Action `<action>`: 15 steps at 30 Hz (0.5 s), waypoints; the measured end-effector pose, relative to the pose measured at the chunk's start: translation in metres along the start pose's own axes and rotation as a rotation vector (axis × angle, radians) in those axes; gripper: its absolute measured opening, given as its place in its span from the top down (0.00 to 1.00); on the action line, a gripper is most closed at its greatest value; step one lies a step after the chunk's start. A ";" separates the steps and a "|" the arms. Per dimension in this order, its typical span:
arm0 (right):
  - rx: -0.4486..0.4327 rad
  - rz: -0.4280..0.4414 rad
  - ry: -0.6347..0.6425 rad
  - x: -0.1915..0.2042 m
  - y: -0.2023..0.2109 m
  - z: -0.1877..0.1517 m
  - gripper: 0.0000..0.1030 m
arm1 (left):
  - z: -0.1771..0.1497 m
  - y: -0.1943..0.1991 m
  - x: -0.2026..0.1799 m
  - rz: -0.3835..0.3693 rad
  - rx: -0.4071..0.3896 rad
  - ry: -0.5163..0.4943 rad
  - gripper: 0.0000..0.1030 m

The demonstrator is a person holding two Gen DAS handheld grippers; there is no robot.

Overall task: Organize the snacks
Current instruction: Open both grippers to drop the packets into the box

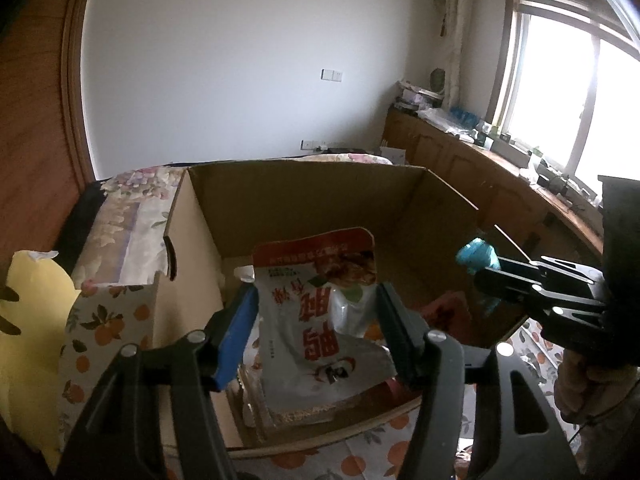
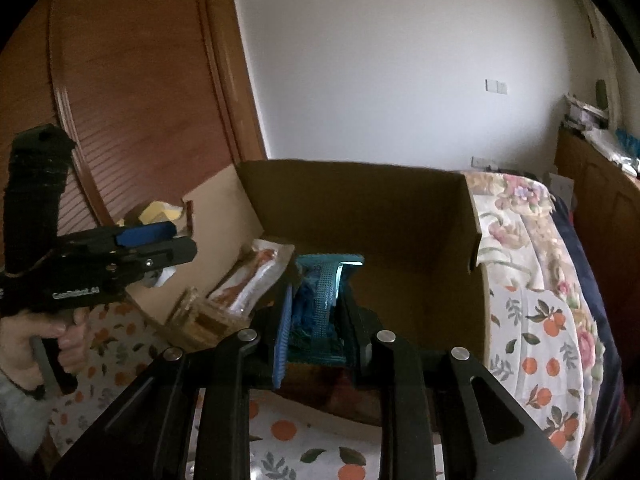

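Both of my grippers are over the cardboard box (image 1: 304,196), which sits on the fruit-print bedsheet (image 2: 552,320).

Left gripper (image 1: 316,312): a white-and-red snack pouch (image 1: 320,320) stands between its fingers, top edge toward 12 o'clock, bottom resting on flat packets on the box floor. The blue pad at 9 o'clock looks to touch the pouch edge; at 3 o'clock I cannot tell whether the finger presses or only flanks it. So I cannot say whether this is a grip or a release. In the right wrist view the left gripper (image 2: 176,248) sits at 9 o'clock, the person's hand (image 2: 44,340) on its handle.

Right gripper (image 2: 316,312): clamped on a teal snack packet (image 2: 320,300), held over the near wall of the box — the packet fills the gap pad to pad. From the left wrist view it shows at 3 o'clock as the right gripper (image 1: 480,268) with teal poking out.

Risks, as I judge them:
- Pouch stands tall (top-heavy); let go here, it may flop across the open floor where the teal packet should land.
- Both grippers share one box — converging could knock fingers together.
- Teal packet hangs near the wall; released early, it could catch the rim and drop outside.
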State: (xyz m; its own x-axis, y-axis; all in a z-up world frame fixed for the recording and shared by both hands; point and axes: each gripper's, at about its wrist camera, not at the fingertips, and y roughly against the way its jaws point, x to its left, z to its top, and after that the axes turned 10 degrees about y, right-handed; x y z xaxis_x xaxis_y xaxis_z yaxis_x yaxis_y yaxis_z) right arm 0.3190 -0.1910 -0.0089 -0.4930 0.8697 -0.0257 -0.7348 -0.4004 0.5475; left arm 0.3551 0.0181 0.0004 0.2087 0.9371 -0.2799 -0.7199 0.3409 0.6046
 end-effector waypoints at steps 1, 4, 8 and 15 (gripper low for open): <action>0.003 -0.001 -0.007 -0.001 0.000 -0.001 0.77 | -0.001 0.000 -0.001 0.004 -0.004 -0.005 0.41; -0.006 0.008 -0.019 -0.004 0.004 -0.002 0.64 | -0.003 0.002 -0.004 0.015 -0.012 -0.019 0.41; -0.016 0.006 -0.012 -0.001 0.016 -0.003 0.63 | -0.005 0.008 -0.008 0.010 -0.017 -0.021 0.40; -0.048 0.010 -0.019 0.006 0.060 -0.012 0.58 | -0.017 0.038 -0.017 0.001 -0.029 -0.019 0.38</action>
State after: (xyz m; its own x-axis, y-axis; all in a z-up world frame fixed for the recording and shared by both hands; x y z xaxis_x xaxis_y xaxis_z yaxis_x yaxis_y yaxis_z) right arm 0.2665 -0.2127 0.0135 -0.4914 0.8709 -0.0042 -0.7518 -0.4217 0.5070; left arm 0.3127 0.0135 0.0153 0.2205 0.9388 -0.2647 -0.7392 0.3379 0.5826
